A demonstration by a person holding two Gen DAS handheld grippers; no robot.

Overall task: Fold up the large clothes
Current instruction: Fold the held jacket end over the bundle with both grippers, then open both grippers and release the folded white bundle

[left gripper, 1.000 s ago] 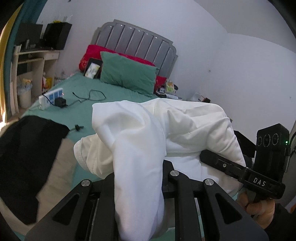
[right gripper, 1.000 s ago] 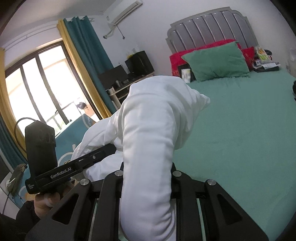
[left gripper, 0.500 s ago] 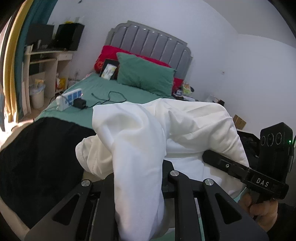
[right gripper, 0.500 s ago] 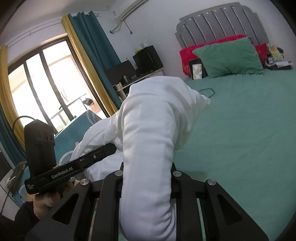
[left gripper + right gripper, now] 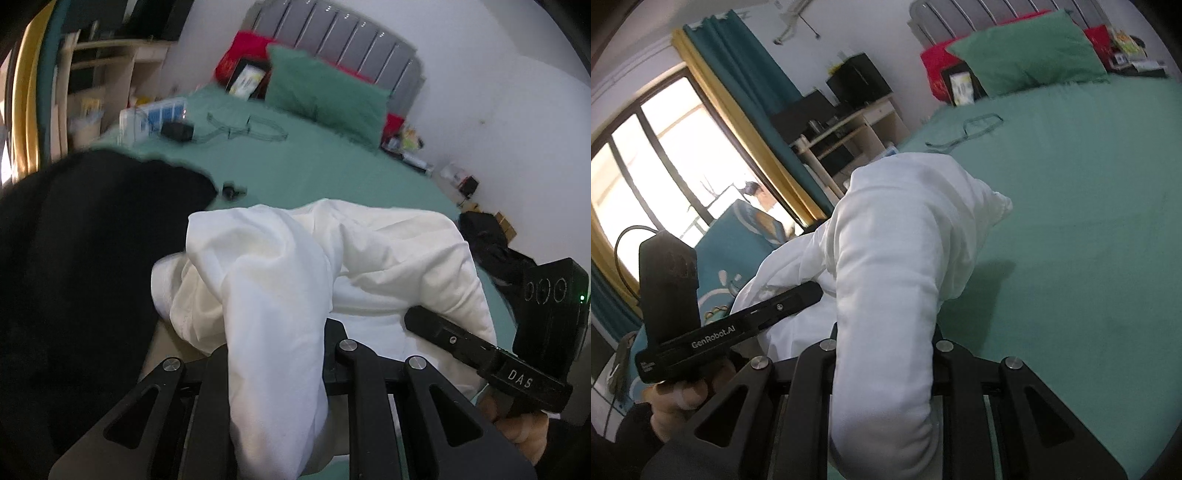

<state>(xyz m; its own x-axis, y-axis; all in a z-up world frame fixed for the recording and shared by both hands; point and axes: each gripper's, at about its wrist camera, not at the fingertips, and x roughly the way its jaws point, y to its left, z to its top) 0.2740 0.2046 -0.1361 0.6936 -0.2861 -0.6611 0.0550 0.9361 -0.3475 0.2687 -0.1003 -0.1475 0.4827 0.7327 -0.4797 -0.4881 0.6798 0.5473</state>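
A large white garment point(image 5: 295, 266) hangs bunched between both grippers above the green bed point(image 5: 332, 166). My left gripper point(image 5: 275, 354) is shut on one end of it; the cloth drapes over the jaws and hides the fingertips. My right gripper point(image 5: 884, 354) is shut on the other end of the white garment point(image 5: 897, 236), which also covers its fingertips. The right gripper shows at the right of the left wrist view point(image 5: 509, 354), the left gripper at the left of the right wrist view point(image 5: 713, 325). The two grippers are close side by side.
A black garment point(image 5: 81, 258) lies on the bed at the left. A power strip point(image 5: 155, 118), charger and cable point(image 5: 243, 127) lie farther back. Green pillow point(image 5: 325, 92) and red pillows stand at the grey headboard. A desk point(image 5: 849, 125) and curtained window point(image 5: 665, 166) are beyond the bed's left side.
Both grippers have moved with the white garment, swinging left and lower toward the bed; the black garment now fills more of the left wrist view. Both stay shut on the cloth.
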